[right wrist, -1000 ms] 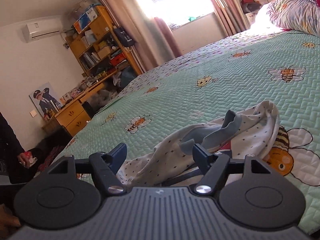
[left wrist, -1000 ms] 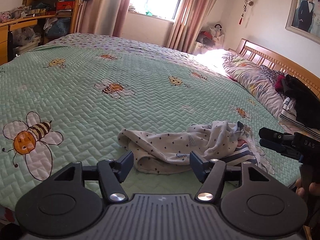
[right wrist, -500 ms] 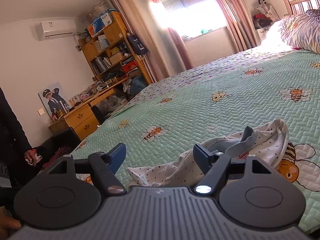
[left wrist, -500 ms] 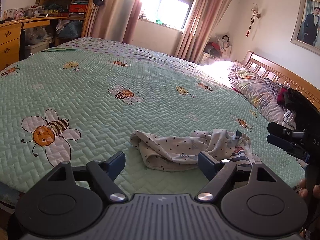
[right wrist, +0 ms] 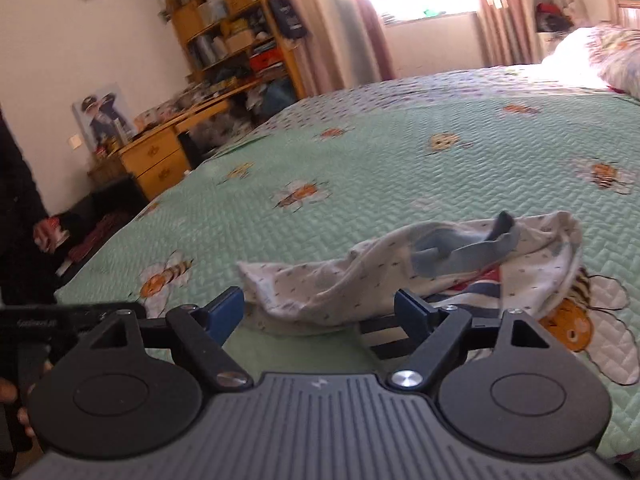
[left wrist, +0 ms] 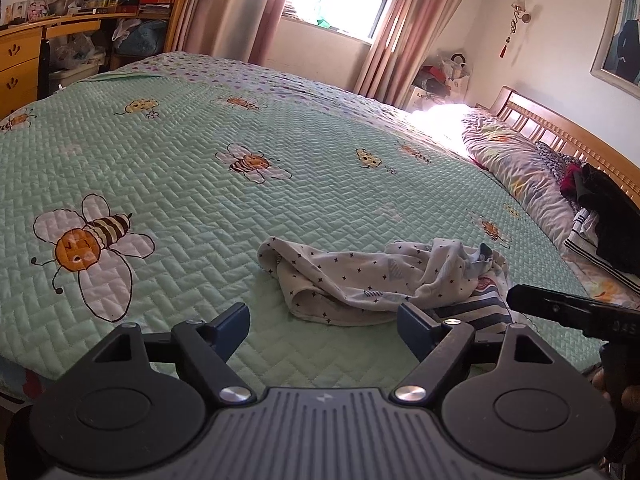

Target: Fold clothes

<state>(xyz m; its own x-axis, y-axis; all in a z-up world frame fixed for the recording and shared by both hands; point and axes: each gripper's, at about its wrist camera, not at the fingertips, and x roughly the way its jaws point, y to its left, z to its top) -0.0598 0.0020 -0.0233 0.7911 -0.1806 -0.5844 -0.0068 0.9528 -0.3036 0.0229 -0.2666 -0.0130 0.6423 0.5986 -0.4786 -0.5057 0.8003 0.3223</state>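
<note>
Crumpled star-print cotton garment (left wrist: 372, 280) on quilted green bedspread (left wrist: 200, 184); both grippers' jaws wide, just opening, empty.

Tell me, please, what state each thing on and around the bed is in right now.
Garment: crumpled, unfolded on the bedspread.
Left gripper: open, jaws just widened, nothing between them.
Right gripper: open, jaws just widened, gripping nothing.
Curtains: drawn apart.
</note>
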